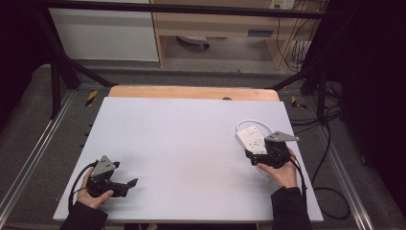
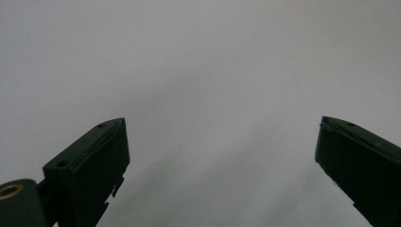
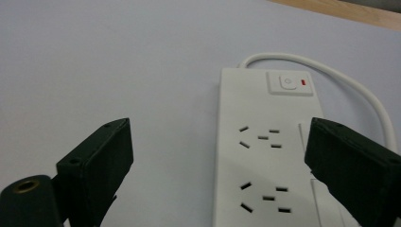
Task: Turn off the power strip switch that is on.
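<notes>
A white power strip lies flat at the right side of the white board, its white cable looping off the far end. My right gripper is at the strip's near end, open. In the right gripper view the strip lies between and beyond the jaws of the right gripper, nearer the right jaw. Its switch with a red mark is at the far end, and two socket sets show. My left gripper rests at the board's near left, open over bare white surface.
The board lies on a wooden table whose far edge shows beyond it. Black frame bars stand at the back corners. Dark cables trail on the floor at the right. Wide bare board lies between the two grippers.
</notes>
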